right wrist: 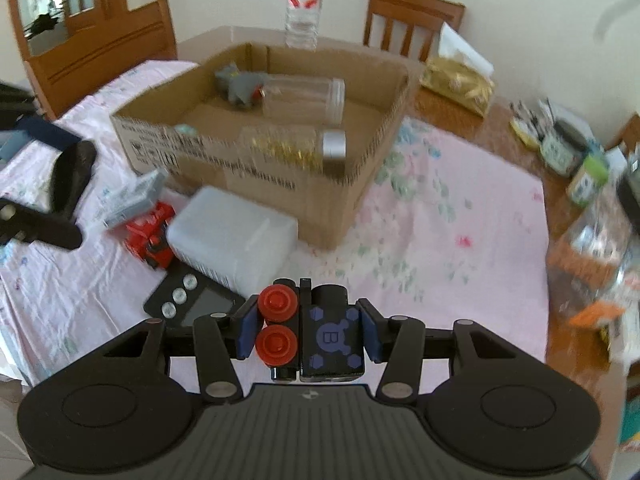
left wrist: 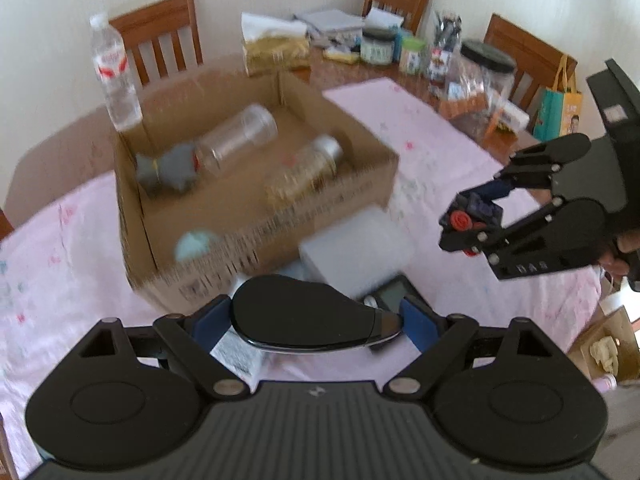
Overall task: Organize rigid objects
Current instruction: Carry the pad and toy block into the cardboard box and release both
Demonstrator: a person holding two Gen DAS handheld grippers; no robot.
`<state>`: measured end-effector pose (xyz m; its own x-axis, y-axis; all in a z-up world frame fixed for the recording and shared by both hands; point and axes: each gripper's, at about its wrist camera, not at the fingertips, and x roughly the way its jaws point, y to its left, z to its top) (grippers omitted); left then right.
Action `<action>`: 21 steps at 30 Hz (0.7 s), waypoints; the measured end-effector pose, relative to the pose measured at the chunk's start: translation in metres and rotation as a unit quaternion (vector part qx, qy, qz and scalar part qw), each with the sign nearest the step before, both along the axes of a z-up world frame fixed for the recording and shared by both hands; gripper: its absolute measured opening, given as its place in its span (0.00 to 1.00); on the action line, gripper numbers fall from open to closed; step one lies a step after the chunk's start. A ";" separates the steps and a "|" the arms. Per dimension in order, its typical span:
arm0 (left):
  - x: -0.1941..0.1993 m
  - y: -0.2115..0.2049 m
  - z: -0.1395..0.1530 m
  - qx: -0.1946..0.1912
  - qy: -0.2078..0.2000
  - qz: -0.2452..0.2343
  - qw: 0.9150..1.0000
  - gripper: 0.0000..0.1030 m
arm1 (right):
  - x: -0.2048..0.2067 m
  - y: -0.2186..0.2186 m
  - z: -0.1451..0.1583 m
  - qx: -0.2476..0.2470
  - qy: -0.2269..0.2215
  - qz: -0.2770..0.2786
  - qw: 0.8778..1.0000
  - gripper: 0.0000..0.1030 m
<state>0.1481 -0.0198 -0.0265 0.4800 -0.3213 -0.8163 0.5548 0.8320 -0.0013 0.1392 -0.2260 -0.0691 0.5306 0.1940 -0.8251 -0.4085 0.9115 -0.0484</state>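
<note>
Black and glossy, a flat oval-bodied object (left wrist: 304, 316) sits crosswise between the blue pads of the left gripper (left wrist: 316, 320), which stands wide and clamps it at both ends; its narrower chrome-edged tip is against the right pad. It is lifted clear of the pink cloth (left wrist: 72, 248), above a small printed packet (left wrist: 240, 354).

In the right wrist view, the right gripper (right wrist: 308, 332) is closed tight on a black toy block (right wrist: 316, 332) with two red round studs on its left half and purple markings on its right half. The block fills the gap between the pads and hangs above the cloth.

Just beyond the right gripper lies a black digital device with silver buttons (right wrist: 192, 304), and touching its far edge a translucent white plastic box (right wrist: 236, 236). Left of that box is a red toy vehicle (right wrist: 152, 236), then a pale grey packet (right wrist: 136, 196).

Farther back stands an open cardboard box (right wrist: 280, 184), its near wall just behind the white box. Inside lie a clear empty jar on its side (right wrist: 304, 98), a jar of gold pieces with a silver lid (right wrist: 304, 148), a grey toy animal (right wrist: 240, 84) in the far left corner and a pale blue round thing (left wrist: 196, 244) at the near wall.

Behind the carton stands a water bottle (right wrist: 304, 4), upright. Wooden chairs (right wrist: 408, 20) ring the table, and jars and clutter (left wrist: 440, 52) crowd its far right end.
</note>
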 end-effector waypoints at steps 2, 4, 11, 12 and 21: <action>0.010 0.000 0.005 0.001 -0.015 0.003 1.000 0.87 | 0.004 0.002 0.011 -0.003 -0.010 0.012 1.000 0.54; 0.023 0.000 0.007 0.003 -0.026 0.006 1.000 0.87 | 0.008 0.004 0.023 -0.001 -0.023 0.023 0.999 0.54; 0.072 -0.002 0.003 0.008 -0.045 0.016 0.999 0.87 | 0.032 0.012 0.054 0.014 -0.055 0.042 0.998 0.54; 0.080 -0.002 -0.001 0.010 -0.044 0.018 0.999 0.87 | 0.036 0.014 0.057 0.014 -0.060 0.044 0.997 0.54; 0.133 -0.002 -0.035 0.018 -0.040 0.056 0.997 0.87 | 0.064 0.023 0.063 0.012 -0.073 0.034 0.997 0.54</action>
<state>0.2810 -0.0222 -0.0615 0.5756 -0.2336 -0.7837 0.4553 0.8876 0.0698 0.2029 -0.2034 -0.0058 0.6303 0.2522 -0.7342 -0.4594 0.8836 -0.0909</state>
